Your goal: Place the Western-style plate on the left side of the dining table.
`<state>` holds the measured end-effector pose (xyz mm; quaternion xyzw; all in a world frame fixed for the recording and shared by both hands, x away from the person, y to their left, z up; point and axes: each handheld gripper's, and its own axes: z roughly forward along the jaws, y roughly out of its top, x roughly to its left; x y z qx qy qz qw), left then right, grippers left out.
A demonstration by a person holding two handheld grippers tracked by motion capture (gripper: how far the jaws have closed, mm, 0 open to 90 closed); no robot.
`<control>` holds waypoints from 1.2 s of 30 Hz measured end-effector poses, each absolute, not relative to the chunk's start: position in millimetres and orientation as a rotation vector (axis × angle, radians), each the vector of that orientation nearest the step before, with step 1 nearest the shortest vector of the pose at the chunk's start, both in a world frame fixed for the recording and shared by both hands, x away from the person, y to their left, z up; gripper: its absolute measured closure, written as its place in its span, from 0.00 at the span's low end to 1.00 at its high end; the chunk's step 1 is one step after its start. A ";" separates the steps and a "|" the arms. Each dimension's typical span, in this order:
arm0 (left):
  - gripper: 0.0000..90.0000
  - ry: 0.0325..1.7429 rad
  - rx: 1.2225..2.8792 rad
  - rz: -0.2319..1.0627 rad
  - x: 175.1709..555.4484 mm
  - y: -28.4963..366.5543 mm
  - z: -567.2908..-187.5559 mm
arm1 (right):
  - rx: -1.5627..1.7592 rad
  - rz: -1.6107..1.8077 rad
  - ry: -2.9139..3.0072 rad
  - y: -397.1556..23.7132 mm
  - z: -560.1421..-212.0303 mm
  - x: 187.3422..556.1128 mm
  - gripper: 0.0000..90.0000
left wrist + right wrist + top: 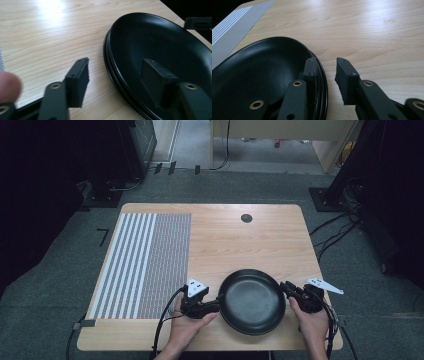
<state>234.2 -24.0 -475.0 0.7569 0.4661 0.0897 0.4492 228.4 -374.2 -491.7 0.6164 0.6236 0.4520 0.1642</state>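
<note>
Black plates [251, 301], stacked, sit near the desk's [235, 240] front edge. Left gripper [120, 75] and right gripper [325, 72] straddle opposite rims, one finger inside and one outside, not yet clenched; likely set for a balanced two-handed lift.

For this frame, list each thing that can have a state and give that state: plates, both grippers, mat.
Black plates: stacked, upright, flat on the table, at its near edge.
Left gripper: jaws astride the stack's rim, one inside and one outside, not pressing; open.
Right gripper: jaws astride the opposite rim, outer jaw clear of it; open.
Striped mat: lying flat on the table's left part, nothing on it.
</note>
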 end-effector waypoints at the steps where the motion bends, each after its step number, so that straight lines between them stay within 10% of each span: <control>1: 0.47 1.148 1.871 0.204 233.9 -24.6 -476.1 | 1.761 1.285 1.784 -373.6 -491.8 228.3 0.80; 36: 0.60 1.109 1.910 0.128 228.7 -32.7 -477.2 | 1.824 1.330 1.808 -367.6 -493.9 224.4 0.94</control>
